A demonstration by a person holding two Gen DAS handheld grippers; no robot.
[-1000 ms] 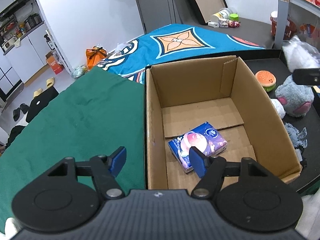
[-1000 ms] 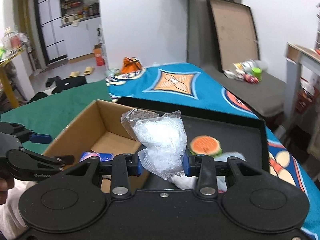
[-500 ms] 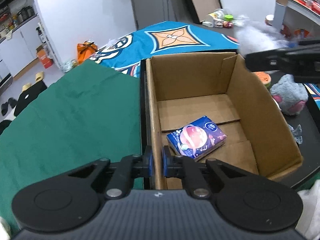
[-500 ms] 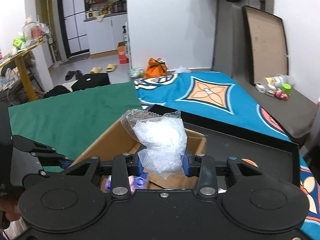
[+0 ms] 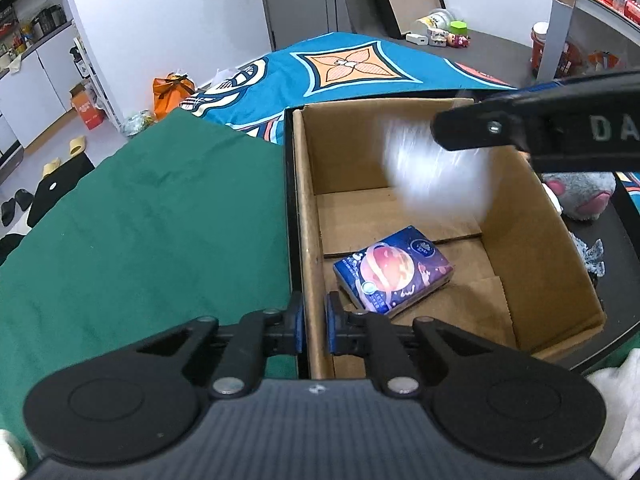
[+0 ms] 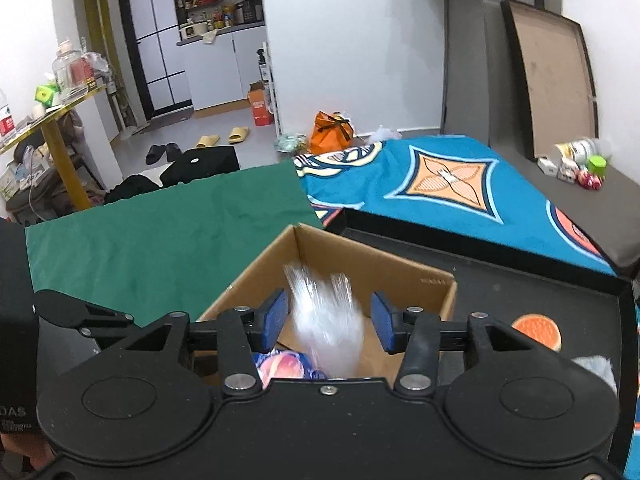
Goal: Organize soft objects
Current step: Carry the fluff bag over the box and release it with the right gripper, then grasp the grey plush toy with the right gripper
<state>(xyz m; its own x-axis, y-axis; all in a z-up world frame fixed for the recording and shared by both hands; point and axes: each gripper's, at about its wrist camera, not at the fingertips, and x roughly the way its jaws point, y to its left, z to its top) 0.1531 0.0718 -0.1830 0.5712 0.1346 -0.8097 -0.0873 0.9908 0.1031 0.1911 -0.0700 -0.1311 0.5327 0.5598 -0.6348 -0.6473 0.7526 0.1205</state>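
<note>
Box: The brown cardboard box (image 5: pixel 404 216) sits open on a black tray (image 6: pixel 520 292), next to a green cloth (image 5: pixel 152 216).
Left tool: The left gripper (image 5: pixel 314 318) is squeezed tight on the near left wall of the box. One blue pad is outside the wall and one is inside. I think it holds the box so it does not slide.
Right tool: The right gripper (image 6: pixel 329 322) is above the box with its blue pads spread wide apart. It holds nothing.
Bag: The clear crinkly plastic bag (image 5: pixel 436 168) is in the air over the box, just under the right gripper. It looks blurry, so I think it is falling.
How the bag feels: It looks very light, soft and squishy, and a bit slippery. A pinch on a bunched-up part in the middle would hold it best. It may float sideways as it drops.
Already inside: A blue tissue pack with a pink planet picture (image 5: pixel 394 270) lies flat on the box floor, near the left gripper.
Still outside: A grey plush toy with pink ears (image 5: pixel 580 196) lies on the tray just beside the right wall of the box. A round orange and green squishy toy (image 6: pixel 537 333) lies near it on the tray.
How far: One thing is in, one is going in, and I think more soft things wait.
</note>
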